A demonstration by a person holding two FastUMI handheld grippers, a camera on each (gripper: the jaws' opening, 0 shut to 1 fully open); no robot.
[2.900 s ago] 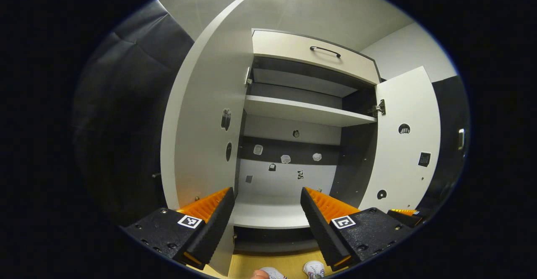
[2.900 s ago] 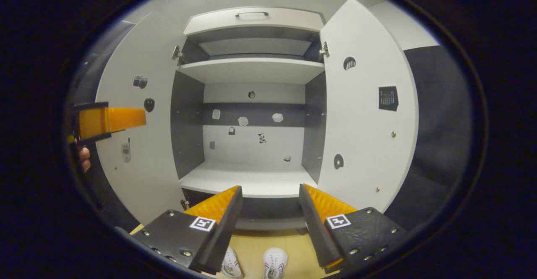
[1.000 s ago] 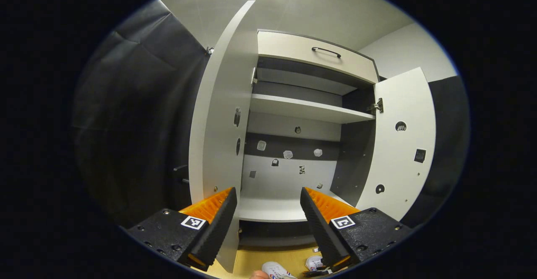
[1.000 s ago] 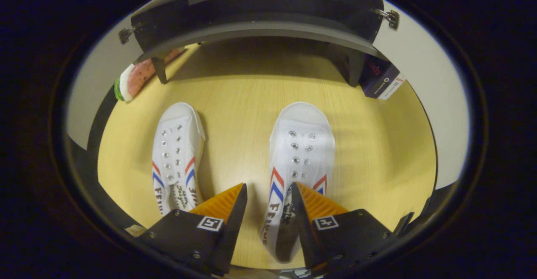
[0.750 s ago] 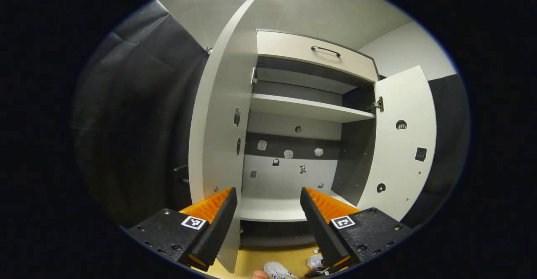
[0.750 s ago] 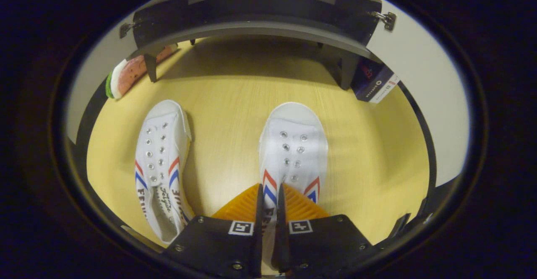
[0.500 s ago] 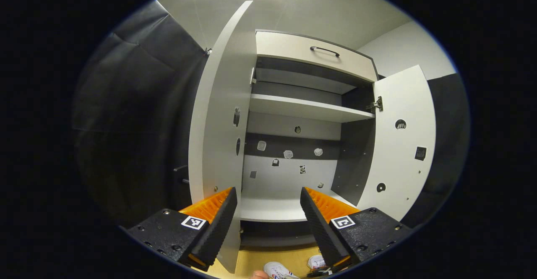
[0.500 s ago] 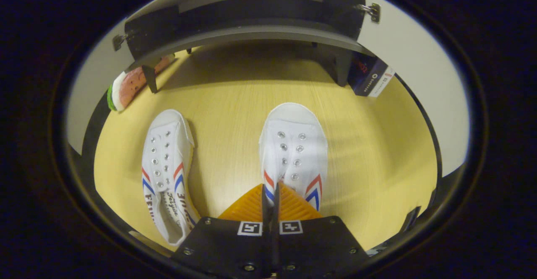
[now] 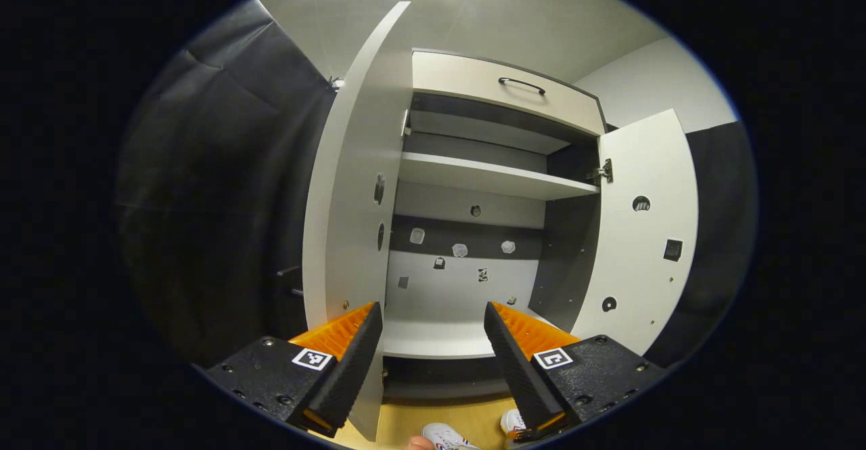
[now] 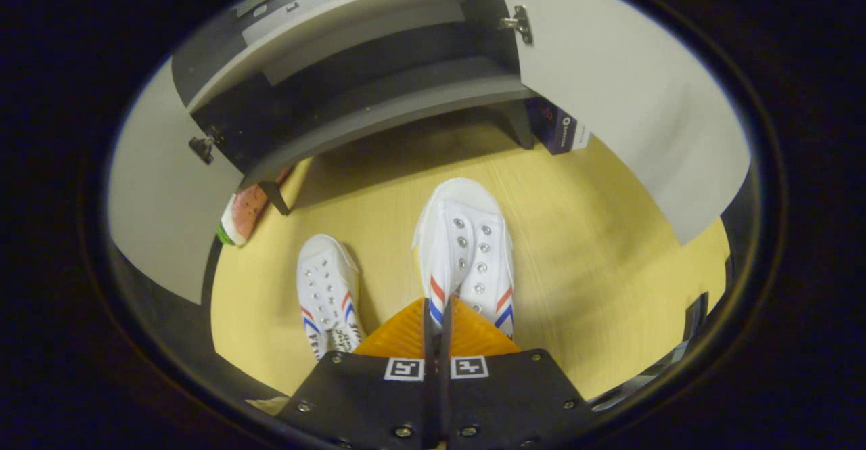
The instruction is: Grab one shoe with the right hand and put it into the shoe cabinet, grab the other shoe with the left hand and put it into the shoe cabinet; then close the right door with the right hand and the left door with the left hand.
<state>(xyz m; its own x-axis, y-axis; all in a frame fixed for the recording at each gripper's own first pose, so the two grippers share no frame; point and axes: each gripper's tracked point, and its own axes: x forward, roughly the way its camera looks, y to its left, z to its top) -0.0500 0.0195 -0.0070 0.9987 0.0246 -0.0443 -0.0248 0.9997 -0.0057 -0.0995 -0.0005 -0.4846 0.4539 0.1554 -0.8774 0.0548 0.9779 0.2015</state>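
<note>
In the right gripper view, the right gripper [image 10: 434, 315] is closed tight on the side wall of a white shoe [image 10: 467, 254] with red and blue stripes — both fingers pinch its edge near the heel opening, toe pointing toward the shoe cabinet [image 10: 352, 98]. Whether this shoe is touching the wooden floor [image 10: 595, 267] or held just above it cannot be told. The other shoe [image 10: 326, 291] lies on the floor just to its left, near the cabinet's front left leg.

In the left gripper view, the left gripper [image 9: 433, 331] hangs open and empty before the cabinet — both doors stand wide, the left door [image 9: 352, 220] and the right door [image 9: 643, 233], with the lower shelf [image 9: 440, 338] bare.
</note>
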